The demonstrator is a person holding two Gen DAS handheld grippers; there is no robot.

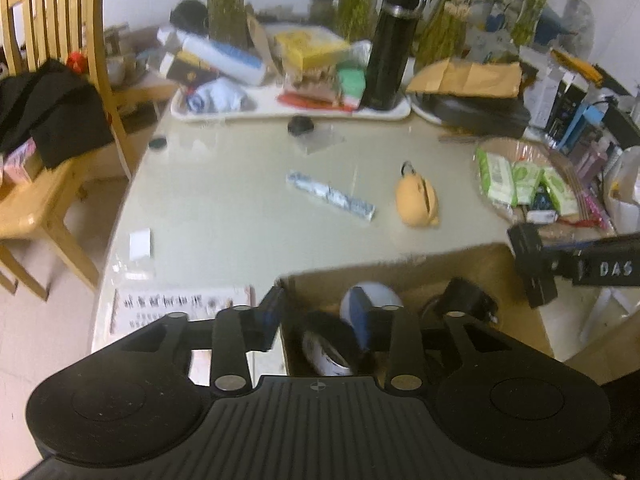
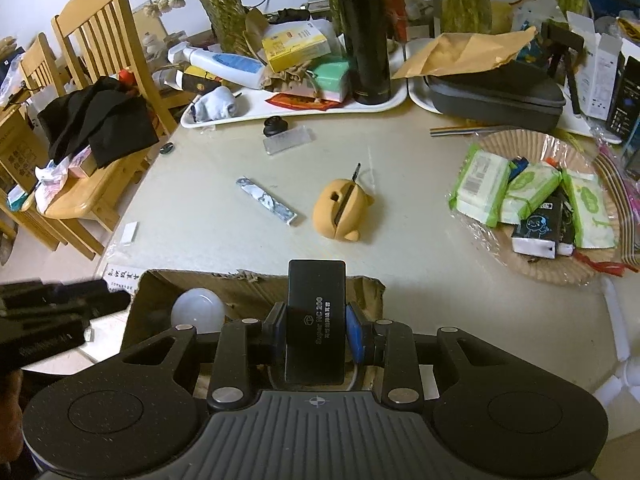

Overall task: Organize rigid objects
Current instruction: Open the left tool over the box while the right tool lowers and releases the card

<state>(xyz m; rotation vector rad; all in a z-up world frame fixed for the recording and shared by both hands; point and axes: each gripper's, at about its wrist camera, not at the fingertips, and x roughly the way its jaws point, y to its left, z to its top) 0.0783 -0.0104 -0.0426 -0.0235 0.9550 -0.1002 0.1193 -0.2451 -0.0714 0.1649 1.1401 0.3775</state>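
Right gripper (image 2: 316, 336): jaws pinching a flat black rectangular case with grey lettering (image 2: 316, 320), held upright over the open brown cardboard box (image 2: 256, 284).
Left gripper (image 1: 316, 320): jaws spread, nothing between the pads; they straddle the box's left wall, the right finger inside the box.
Box: sits at the worktop's near edge; holds a white round bulb (image 2: 198, 310), a roll with a white printed face (image 1: 326, 354) and a black plug-like adapter (image 1: 466, 300).
Beige worktop (image 2: 420, 240): mid-area carries a tan soft pig-shaped pouch (image 2: 344, 210) and, just left of it and apart, a long flat silver-blue stick pack (image 2: 266, 200).
Far edge: white tray (image 2: 384, 104) with a tall black flask (image 2: 366, 36).
Right edge: round woven basket (image 2: 520, 136) of green-white tissue packs.
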